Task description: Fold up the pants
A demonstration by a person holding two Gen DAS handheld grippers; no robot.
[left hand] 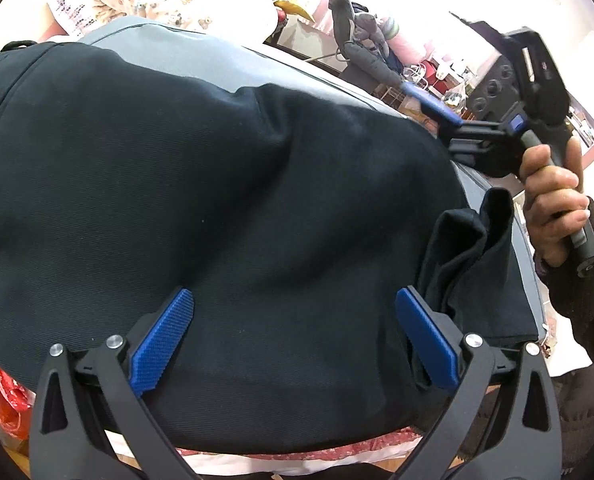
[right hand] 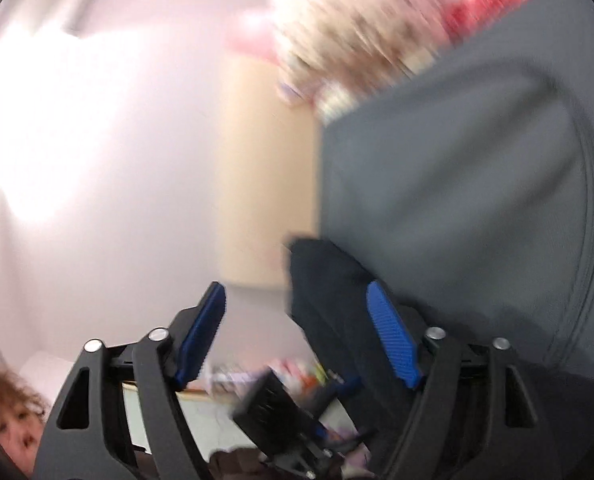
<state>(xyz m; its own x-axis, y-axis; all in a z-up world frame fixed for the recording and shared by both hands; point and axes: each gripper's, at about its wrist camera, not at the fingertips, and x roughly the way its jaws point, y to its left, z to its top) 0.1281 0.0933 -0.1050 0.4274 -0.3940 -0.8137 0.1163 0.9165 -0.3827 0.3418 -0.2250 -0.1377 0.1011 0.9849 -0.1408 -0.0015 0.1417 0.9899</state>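
Note:
Dark navy pants [left hand: 217,184] lie spread over a grey surface [left hand: 169,46] and fill most of the left wrist view. A folded-over corner of them [left hand: 469,248] bunches at the right. My left gripper [left hand: 293,332] is open and empty just above the pants. My right gripper [left hand: 437,106] is in the air at the pants' far right edge, held by a hand [left hand: 553,204]. In the blurred right wrist view it [right hand: 297,320] is open, with a dark edge of the pants [right hand: 329,280] beside its right finger [right hand: 393,336].
The grey surface [right hand: 457,184] fills the right of the right wrist view. Patterned bedding [left hand: 137,0] lies behind it. Clothes on a chair [left hand: 361,40] and shelves stand at the back right. Red fabric [left hand: 9,396] lies at the lower left. A child's face [right hand: 13,424] shows low left.

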